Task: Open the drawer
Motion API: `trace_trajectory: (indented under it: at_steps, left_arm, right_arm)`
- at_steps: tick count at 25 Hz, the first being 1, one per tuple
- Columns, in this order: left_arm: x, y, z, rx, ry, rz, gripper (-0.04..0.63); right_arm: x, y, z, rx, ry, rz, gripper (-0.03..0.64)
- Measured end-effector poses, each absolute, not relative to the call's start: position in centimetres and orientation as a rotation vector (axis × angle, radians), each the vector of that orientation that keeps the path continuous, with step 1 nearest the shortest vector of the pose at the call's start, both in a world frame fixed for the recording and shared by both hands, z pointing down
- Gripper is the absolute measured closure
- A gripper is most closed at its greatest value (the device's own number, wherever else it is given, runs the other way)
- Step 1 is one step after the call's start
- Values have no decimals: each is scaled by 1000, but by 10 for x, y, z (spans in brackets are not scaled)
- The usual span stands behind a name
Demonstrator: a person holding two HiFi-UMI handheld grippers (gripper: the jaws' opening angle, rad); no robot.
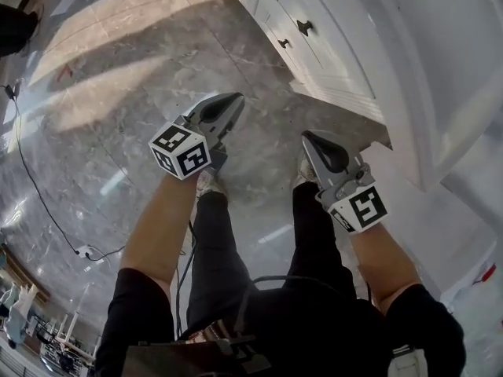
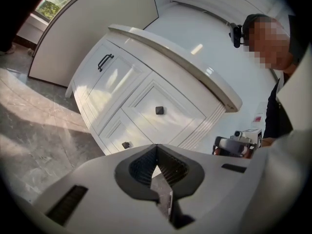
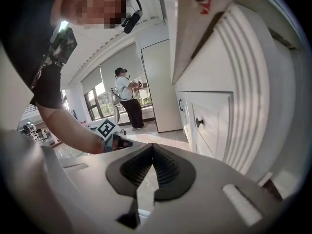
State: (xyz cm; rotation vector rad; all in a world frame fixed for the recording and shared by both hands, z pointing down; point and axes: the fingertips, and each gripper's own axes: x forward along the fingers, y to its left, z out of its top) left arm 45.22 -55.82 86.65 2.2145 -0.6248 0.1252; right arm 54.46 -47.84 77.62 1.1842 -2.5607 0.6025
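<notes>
A white cabinet (image 1: 330, 53) stands ahead on the right, its drawer fronts carrying small dark knobs (image 1: 304, 27). In the left gripper view two drawer fronts show, one knob (image 2: 159, 110) above another knob (image 2: 126, 145). My left gripper (image 1: 238, 98) hangs over the floor, shut and empty, well short of the cabinet. Its jaws (image 2: 156, 147) point toward the drawers. My right gripper (image 1: 307, 137) is also shut with nothing in it, close beside the cabinet's fluted corner (image 3: 243, 96). A drawer knob (image 3: 198, 123) lies ahead of the right gripper (image 3: 152, 147).
A grey marble floor (image 1: 118, 93) spreads to the left, with a black cable (image 1: 31, 179) trailing across it. A cabinet door with a bar handle (image 2: 105, 61) sits left of the drawers. Another person (image 3: 127, 99) stands far off by the windows. My legs and shoes (image 1: 208, 183) are below the grippers.
</notes>
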Motion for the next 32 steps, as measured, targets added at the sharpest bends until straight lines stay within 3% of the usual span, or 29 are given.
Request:
trace_trajectory:
  at_steps: [8,16,24,32]
  left_arm:
    - [502,-593,964,2204,-569,142,595]
    - [544,-633,1019,2149,-530,112,592]
    - [556,-670,1049,2041,-500,96,457]
    - [589,-681,1057,1896,-399,-13,437]
  right_arm:
    - [574,-464,864,1170,-2506,607,615]
    - [572,-449,891,1114,-2495,597,615]
    - [562,-464,898,1104,-2507,586,615]
    - [568,-470,901,1114,-2480,599,615]
